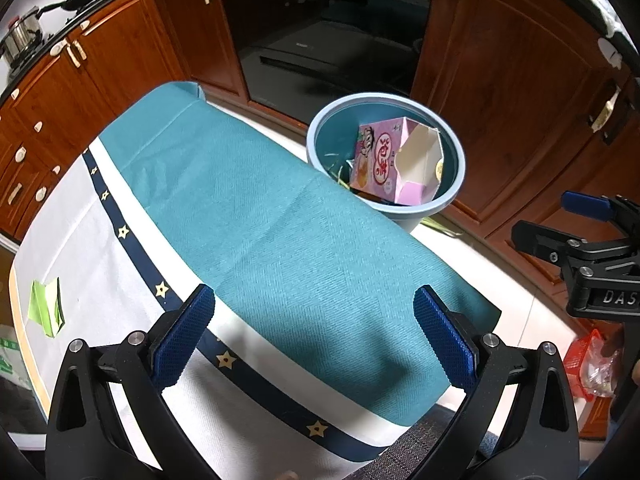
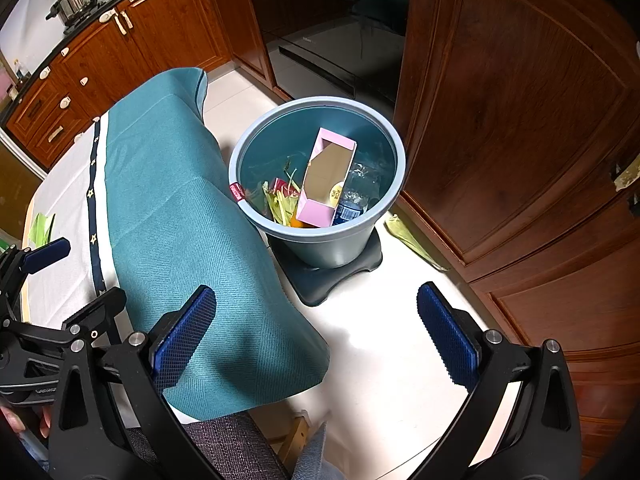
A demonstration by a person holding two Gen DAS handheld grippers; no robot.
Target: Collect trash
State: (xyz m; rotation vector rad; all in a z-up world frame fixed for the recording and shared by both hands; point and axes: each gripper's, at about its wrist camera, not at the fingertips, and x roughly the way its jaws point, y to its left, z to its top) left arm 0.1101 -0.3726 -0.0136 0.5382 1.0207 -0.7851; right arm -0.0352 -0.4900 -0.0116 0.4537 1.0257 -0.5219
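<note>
A blue-grey trash bin [image 1: 448, 200] [image 2: 320, 240] stands on the floor beside the table. An opened pink carton [image 1: 396, 160] [image 2: 326, 178] lies in it with green scraps [image 2: 280, 204] and a plastic bottle [image 2: 352, 204]. A green wrapper [image 1: 46, 306] [image 2: 42, 224] lies on the table's white cloth at the left. My left gripper [image 1: 314, 336] is open and empty above the teal cloth [image 1: 260, 216]. My right gripper [image 2: 316, 336] is open and empty above the table edge and floor, nearer the bin.
The bin sits on a dark base [image 2: 332, 276]. A green scrap [image 2: 412, 240] lies on the floor by the wooden cabinets [image 2: 520, 120]. A dark oven front [image 1: 328, 32] faces the table. A red basket [image 1: 588, 360] sits on the floor at right. A grey chair seat [image 2: 236, 444] is below.
</note>
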